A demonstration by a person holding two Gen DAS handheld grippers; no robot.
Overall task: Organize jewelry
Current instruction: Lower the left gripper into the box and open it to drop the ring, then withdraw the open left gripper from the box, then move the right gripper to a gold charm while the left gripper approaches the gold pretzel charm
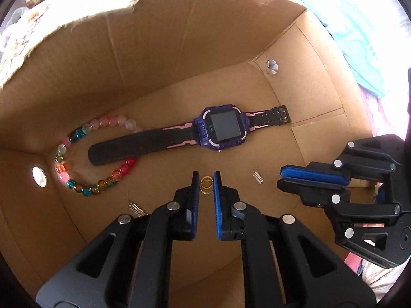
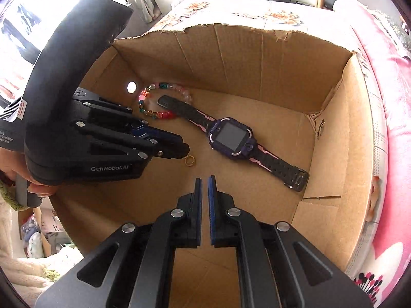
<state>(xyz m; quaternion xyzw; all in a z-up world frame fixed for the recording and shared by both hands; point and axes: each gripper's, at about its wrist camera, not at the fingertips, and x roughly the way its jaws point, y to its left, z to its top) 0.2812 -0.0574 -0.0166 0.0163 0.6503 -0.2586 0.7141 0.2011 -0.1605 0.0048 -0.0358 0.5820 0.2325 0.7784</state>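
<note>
Gold rings (image 1: 206,184) lie on the cardboard box (image 1: 159,77) floor, right betw. the left gripper (image 1: 206,179) tips; jaws narrowly apart, pads not pressing on them. Right gripper (image 2: 204,179) clenched, empty, just right of the rings. Watch (image 1: 223,128) lies farther in; bead bracelet (image 1: 84,154) far left; silver charm (image 1: 257,177) betw. the grippers.

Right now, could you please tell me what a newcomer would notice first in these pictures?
A purple smartwatch lies flat across the middle of the cardboard box floor. A colourful bead bracelet curls around its strap end by the far corner. Nearer, small gold rings lie at the left tongs' tips.
</note>
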